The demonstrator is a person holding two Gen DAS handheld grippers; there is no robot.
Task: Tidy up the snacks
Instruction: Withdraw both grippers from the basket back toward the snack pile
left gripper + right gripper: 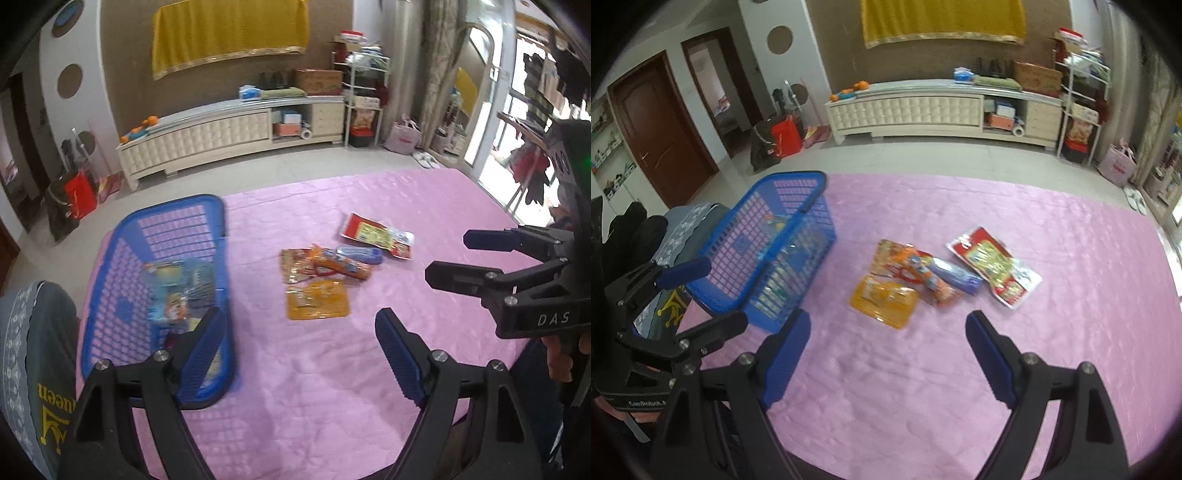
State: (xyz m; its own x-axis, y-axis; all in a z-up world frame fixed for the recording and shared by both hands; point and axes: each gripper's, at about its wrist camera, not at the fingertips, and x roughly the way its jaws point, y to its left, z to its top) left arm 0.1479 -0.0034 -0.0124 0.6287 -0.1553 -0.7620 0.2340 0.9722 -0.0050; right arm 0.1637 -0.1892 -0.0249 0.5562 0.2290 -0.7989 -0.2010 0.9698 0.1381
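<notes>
Left wrist view: interior of blue basket exposed, holding snack packets; right gripper visible at right edge, fingers spread, empty. Right wrist view: dark wooden door and open doorway, unseen from the left; left gripper beside the basket, fingers apart, nothing between them. Remaining snacks clustered mid-surface, well apart from the basket: orange packet, blue tube, red-and-gold packet. Surface: pink quilted cover. Background: cream cabinet, yellow cloth. Both grippers angled downward, above the cover.
</notes>
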